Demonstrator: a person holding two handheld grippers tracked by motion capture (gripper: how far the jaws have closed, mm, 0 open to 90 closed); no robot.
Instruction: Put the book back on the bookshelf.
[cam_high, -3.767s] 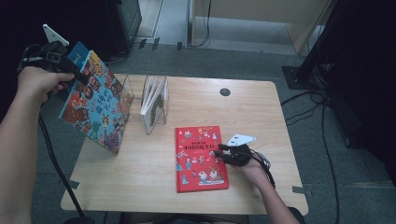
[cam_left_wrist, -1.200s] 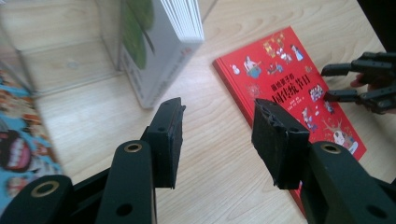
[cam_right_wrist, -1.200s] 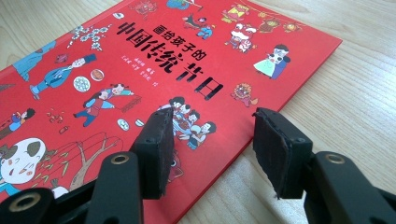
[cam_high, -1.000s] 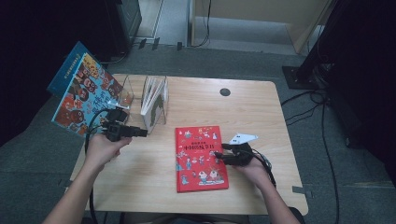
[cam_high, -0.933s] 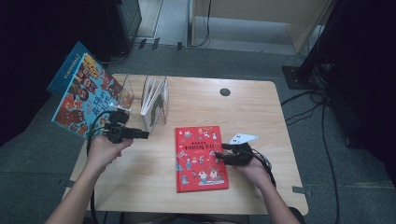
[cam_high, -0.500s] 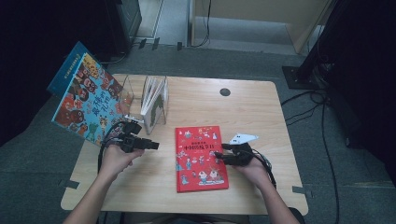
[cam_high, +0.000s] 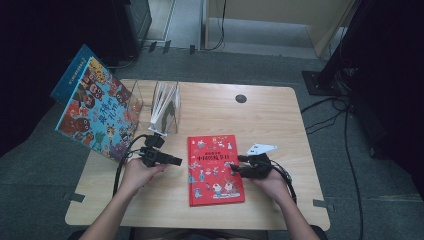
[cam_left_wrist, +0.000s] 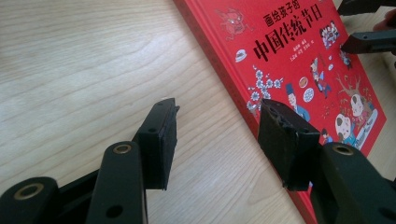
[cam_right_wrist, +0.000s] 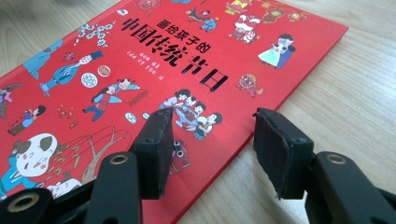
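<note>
A red picture book (cam_high: 215, 170) lies flat in the middle of the wooden table (cam_high: 280, 115). My left gripper (cam_high: 176, 161) is low over the table just left of the book, pointing at its left edge (cam_left_wrist: 224, 60). Its jaws have just been opening, and nothing is between them (cam_left_wrist: 219, 112). My right gripper (cam_high: 237, 167) rests at the book's right edge. In the right gripper view (cam_right_wrist: 215, 119) its jaws stand open astride that edge (cam_right_wrist: 243, 144), pads clear of the cover. The right gripper's black jaw tips (cam_left_wrist: 369, 42) show far off in the left gripper view.
A large blue picture book (cam_high: 95, 117) leans tilted at the table's left edge. A clear holder (cam_high: 165, 102) with thin books upright in it stands at the back left. A small black round cap (cam_high: 241, 98) sits near the far edge. Cables trail on the floor at right.
My left hand has come down and to the right, from near the clear holder to the red book's left edge. The blue book it held up earlier now leans at the left. The right hand is still.
</note>
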